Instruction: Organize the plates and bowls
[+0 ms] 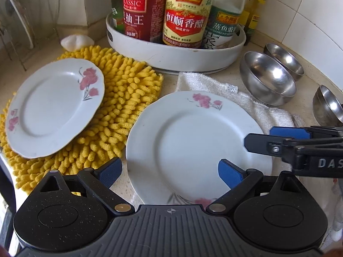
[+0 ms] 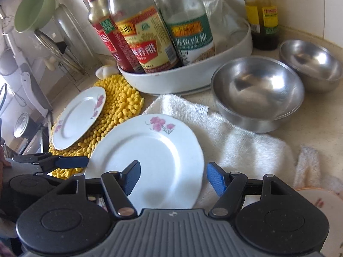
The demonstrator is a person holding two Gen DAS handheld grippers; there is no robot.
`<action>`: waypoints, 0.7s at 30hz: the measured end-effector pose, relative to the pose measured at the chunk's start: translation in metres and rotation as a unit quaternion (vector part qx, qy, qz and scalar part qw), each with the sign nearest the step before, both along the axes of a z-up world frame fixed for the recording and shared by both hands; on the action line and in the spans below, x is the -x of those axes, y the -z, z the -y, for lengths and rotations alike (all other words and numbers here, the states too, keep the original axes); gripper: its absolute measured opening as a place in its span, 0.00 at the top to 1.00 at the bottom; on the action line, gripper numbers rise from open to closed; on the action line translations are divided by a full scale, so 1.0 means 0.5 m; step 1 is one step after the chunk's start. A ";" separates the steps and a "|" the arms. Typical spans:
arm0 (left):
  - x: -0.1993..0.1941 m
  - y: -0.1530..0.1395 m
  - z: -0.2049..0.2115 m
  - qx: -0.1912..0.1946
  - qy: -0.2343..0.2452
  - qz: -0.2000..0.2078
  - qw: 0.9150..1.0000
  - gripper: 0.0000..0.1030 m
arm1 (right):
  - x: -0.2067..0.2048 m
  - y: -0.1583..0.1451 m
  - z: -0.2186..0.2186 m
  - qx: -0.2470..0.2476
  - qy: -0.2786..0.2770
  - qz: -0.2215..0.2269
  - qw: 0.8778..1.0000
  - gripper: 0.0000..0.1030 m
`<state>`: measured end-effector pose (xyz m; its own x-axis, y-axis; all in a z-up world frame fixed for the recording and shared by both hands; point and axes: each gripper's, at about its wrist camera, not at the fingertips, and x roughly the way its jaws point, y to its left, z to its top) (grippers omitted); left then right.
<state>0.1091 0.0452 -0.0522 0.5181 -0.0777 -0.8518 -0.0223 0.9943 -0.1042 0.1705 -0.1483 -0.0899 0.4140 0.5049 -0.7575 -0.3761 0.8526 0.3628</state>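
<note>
A white plate with pink flowers [image 1: 193, 145] [image 2: 148, 156] lies partly on a white towel, just ahead of both grippers. A second flowered plate [image 1: 55, 107] [image 2: 79, 117] rests on a yellow shaggy mat to the left. Three steel bowls stand at the right: a large one [image 1: 268, 79] [image 2: 257, 94], one behind it [image 1: 284, 61] [image 2: 313, 64] and one at the edge [image 1: 328, 107]. My left gripper [image 1: 170, 173] [image 2: 72, 162] is open above the near plate's front rim. My right gripper [image 2: 174, 178] [image 1: 272, 138] is open at that plate's right rim, holding nothing.
A white round tray [image 1: 171, 53] [image 2: 182, 75] of sauce bottles stands behind the plates. The white towel [image 1: 214, 85] [image 2: 235, 139] and yellow mat [image 1: 128, 98] [image 2: 122, 107] cover the counter. A wire rack [image 1: 12, 32] with a green bowl [image 2: 34, 10] is far left. Tiled wall closes the right.
</note>
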 end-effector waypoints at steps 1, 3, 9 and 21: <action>-0.004 0.003 -0.001 0.000 0.006 -0.002 1.000 0.05 | -0.002 0.002 -0.004 0.001 0.003 -0.005 1.000 0.26; -0.010 0.011 -0.002 -0.001 0.017 -0.005 1.000 0.08 | -0.001 0.004 -0.013 0.008 0.009 -0.005 1.000 0.26; -0.025 0.027 -0.006 -0.003 0.042 -0.011 0.999 0.09 | 0.000 0.019 -0.005 -0.015 0.031 -0.018 0.999 0.27; -0.033 0.035 0.002 -0.007 0.080 0.001 0.997 0.01 | -0.004 0.020 -0.026 -0.019 0.022 -0.027 0.999 0.09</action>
